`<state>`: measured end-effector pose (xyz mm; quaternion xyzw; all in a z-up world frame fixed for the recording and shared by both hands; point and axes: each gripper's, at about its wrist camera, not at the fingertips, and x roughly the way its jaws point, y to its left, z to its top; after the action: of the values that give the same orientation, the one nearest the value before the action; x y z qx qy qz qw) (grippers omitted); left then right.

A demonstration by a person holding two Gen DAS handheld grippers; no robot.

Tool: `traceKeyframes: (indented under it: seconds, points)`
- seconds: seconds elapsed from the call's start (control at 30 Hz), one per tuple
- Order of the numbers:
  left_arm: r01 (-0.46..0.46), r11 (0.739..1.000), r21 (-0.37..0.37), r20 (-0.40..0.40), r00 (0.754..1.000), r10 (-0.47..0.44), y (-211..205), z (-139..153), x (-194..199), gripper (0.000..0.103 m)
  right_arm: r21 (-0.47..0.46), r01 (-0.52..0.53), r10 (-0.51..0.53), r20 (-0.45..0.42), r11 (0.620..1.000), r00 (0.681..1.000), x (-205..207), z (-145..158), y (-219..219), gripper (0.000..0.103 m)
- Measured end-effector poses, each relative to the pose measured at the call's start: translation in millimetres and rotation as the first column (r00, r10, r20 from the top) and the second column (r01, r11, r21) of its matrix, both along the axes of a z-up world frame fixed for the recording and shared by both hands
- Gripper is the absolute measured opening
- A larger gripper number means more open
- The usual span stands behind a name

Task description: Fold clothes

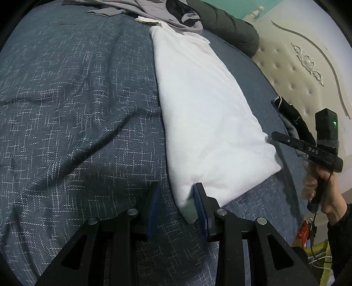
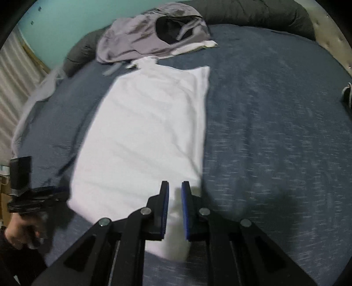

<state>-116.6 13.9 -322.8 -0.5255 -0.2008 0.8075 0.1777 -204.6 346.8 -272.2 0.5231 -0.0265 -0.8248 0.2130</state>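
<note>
A white garment (image 1: 209,114) (image 2: 143,132) lies folded into a long flat strip on the blue bedspread (image 1: 77,99). My left gripper (image 1: 177,193) is open at the strip's near left corner. The corner lies between the pads and touches only the right pad (image 1: 199,204). My right gripper (image 2: 175,189) is shut on the near right corner, with white cloth pinched in the narrow gap and hanging below it. The left wrist view shows the right gripper (image 1: 275,137) from the side, held by a hand. The right wrist view shows the left gripper (image 2: 59,193) at the strip's other corner.
A crumpled grey garment (image 2: 136,41) (image 1: 154,8) lies past the strip's far end, against a dark bolster (image 2: 253,11) (image 1: 231,28). A padded cream headboard (image 1: 297,72) runs along the right side of the bed. A black item (image 1: 290,112) lies by it.
</note>
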Motion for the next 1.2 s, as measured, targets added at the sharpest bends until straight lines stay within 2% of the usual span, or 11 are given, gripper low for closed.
traceKeyframes:
  seconds: [0.13, 0.3, 0.4, 0.43, 0.5, 0.73, 1.0, 1.07, 1.17, 1.2]
  points:
    - [-0.007, 1.0, 0.017, 0.009, 1.0, 0.007, -7, 4, -1, 0.036, 0.062, 0.004, -0.008, 0.053, 0.998, 0.999, 3, -17, -1, 0.009]
    - [-0.037, 0.999, 0.034, 0.006, 0.999, 0.037, -21, 14, -2, 0.041, 0.009, 0.102, -0.102, 0.055, 0.995, 0.993, 11, -10, 30, 0.009]
    - [-0.054, 0.997, 0.063, 0.019, 0.998, 0.053, -27, 14, -6, 0.044, -0.09, 0.16, -0.15, 0.111, 0.983, 0.982, 16, -8, 45, 0.019]
    - [-0.058, 0.996, 0.075, 0.025, 0.998, 0.056, -27, 13, -7, 0.045, -0.129, 0.183, -0.165, 0.137, 0.975, 0.977, 17, -9, 49, 0.032]
    - [-0.06, 0.994, 0.096, 0.038, 0.998, 0.057, -25, 10, -8, 0.048, -0.19, 0.223, -0.187, 0.189, 0.956, 0.964, 19, -12, 51, 0.05]
    - [-0.075, 0.981, 0.178, 0.101, 0.993, 0.058, -20, -3, -12, 0.052, -0.209, 0.244, -0.184, 0.27, 0.947, 0.945, 27, -28, 36, 0.059]
    - [-0.096, 0.963, 0.251, 0.139, 0.988, 0.062, -15, -14, -14, 0.053, -0.167, 0.165, -0.123, 0.239, 0.972, 0.963, 19, -28, 8, 0.059]
    - [-0.095, 0.961, 0.261, 0.14, 0.988, 0.059, -13, -15, -17, 0.053, -0.182, 0.166, -0.122, 0.233, 0.969, 0.965, 18, -28, 5, 0.057]
    - [-0.091, 0.958, 0.273, 0.134, 0.989, 0.056, -11, -17, -21, 0.053, -0.193, 0.176, -0.127, 0.242, 0.965, 0.962, 18, -31, 3, 0.046]
    - [-0.086, 0.96, 0.266, 0.129, 0.99, 0.053, -9, -17, -22, 0.053, -0.193, 0.174, -0.124, 0.245, 0.966, 0.961, 18, -33, 1, 0.038]
